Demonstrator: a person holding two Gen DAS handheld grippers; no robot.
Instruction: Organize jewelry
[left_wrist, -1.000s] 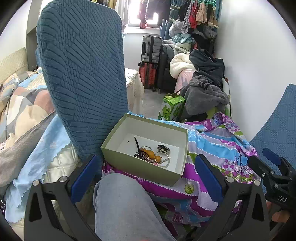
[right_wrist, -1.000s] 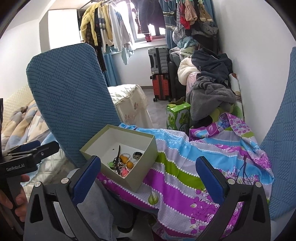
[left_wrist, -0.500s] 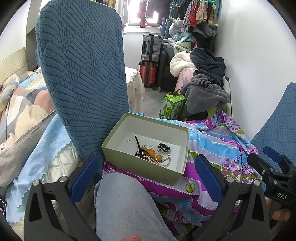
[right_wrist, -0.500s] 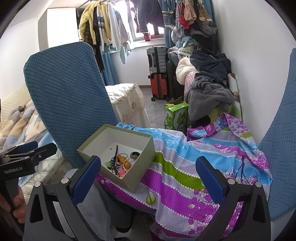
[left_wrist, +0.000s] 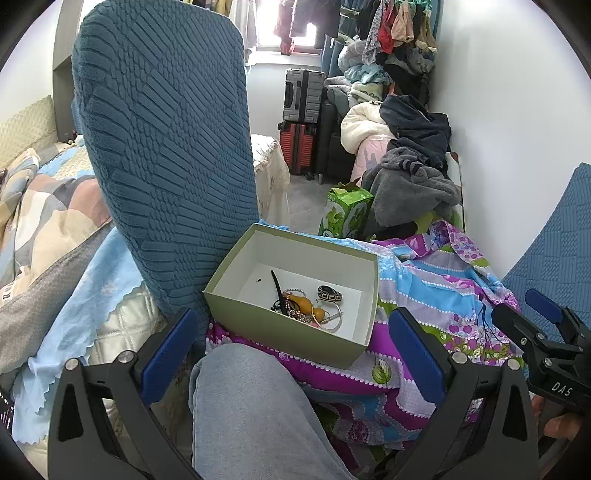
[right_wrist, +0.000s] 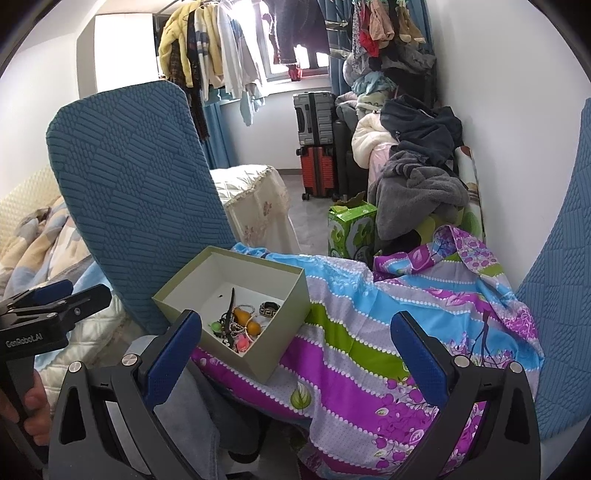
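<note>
Jewelry tangle (left_wrist: 308, 308) heaped in near corner of open olive cardboard box (left_wrist: 284, 328), box resting on striped floral cloth (right_wrist: 369, 332) within reach. Left gripper (left_wrist: 295, 354) and right gripper (right_wrist: 295, 354) both jaws wide apart, empty, hovering short of box, likely readying pick.

Blue chair back (left_wrist: 162, 147) left; striped floral cloth (right_wrist: 388, 314) spread right; green carton (right_wrist: 351, 229), suitcases (right_wrist: 317, 144), clothes heap (left_wrist: 410, 147) behind.
</note>
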